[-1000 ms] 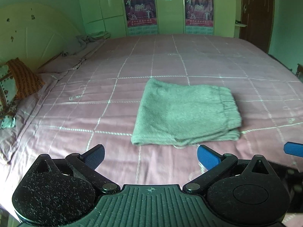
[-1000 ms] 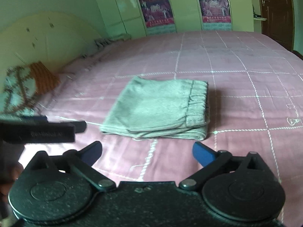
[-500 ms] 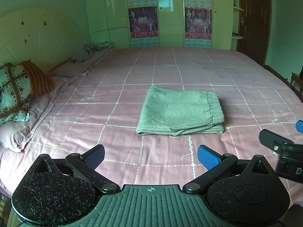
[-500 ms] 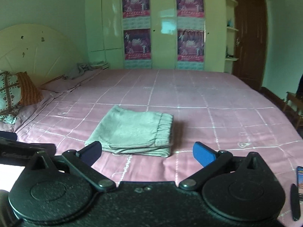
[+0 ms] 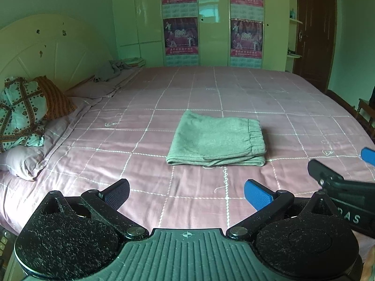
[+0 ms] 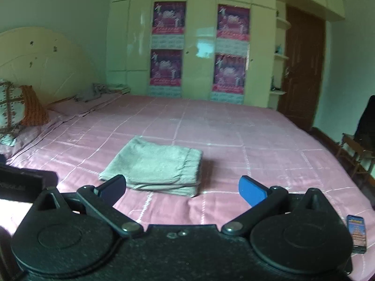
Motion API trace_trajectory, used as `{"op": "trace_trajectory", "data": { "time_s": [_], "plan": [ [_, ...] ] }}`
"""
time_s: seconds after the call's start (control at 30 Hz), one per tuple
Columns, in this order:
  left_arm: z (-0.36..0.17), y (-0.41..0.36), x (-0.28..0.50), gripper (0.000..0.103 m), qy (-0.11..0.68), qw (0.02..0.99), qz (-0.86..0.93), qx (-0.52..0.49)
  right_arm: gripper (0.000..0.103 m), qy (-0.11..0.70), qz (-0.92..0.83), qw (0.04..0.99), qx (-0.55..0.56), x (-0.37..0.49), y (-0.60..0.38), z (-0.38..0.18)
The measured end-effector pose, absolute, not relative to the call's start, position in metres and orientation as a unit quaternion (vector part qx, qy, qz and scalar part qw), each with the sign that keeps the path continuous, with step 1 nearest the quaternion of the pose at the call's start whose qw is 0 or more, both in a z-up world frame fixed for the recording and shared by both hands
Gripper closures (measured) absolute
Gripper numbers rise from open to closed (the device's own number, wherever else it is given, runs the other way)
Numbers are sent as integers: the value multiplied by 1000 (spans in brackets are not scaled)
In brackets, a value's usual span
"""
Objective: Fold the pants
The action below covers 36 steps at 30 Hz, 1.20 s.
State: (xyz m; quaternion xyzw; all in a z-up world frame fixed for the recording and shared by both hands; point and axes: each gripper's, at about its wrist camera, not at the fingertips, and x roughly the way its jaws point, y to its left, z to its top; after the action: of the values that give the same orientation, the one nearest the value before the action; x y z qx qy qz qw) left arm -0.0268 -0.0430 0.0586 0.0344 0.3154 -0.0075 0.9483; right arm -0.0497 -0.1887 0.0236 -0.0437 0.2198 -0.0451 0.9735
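Basically done: pants (image 5: 216, 139) lie folded on the bed (image 5: 293, 107), both grippers empty.
Left gripper (image 5: 186, 193) has its jaws spread wide, nothing between them; pants sit ahead of it, well apart. Right gripper (image 6: 182, 190) is likewise spread, and the stack (image 6: 153, 167) lies ahead, toward its left finger. Fold looks neat, in about 3 layers, waistband on the right edge. Next move, I judge, is none beyond keeping clear; a phone (image 6: 356, 233) lies near the right tool's right side.

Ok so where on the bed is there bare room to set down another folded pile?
Bare sheet lies right of the folded pants and beyond them toward the wardrobe. The strip between pants and pillows is free too. Crowded spots: the headboard side, and the near right corner by the phone.
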Motion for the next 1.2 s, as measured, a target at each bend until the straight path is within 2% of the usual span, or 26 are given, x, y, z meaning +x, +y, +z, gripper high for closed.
{"op": "trace_trajectory", "data": {
  "time_s": [0.43, 0.67, 1.2],
  "plan": [
    [59, -73, -26, 0, 323, 945, -15, 48, 0, 215, -52, 975, -12, -51, -216, 24],
    [61, -76, -20, 0, 319, 947, -28, 41, 0, 195, -74, 977, -32, -55, -216, 28],
    [50, -50, -8, 0, 328, 944, -20, 18, 0, 204, -94, 973, -42, -50, -206, 24]
  ]
}}
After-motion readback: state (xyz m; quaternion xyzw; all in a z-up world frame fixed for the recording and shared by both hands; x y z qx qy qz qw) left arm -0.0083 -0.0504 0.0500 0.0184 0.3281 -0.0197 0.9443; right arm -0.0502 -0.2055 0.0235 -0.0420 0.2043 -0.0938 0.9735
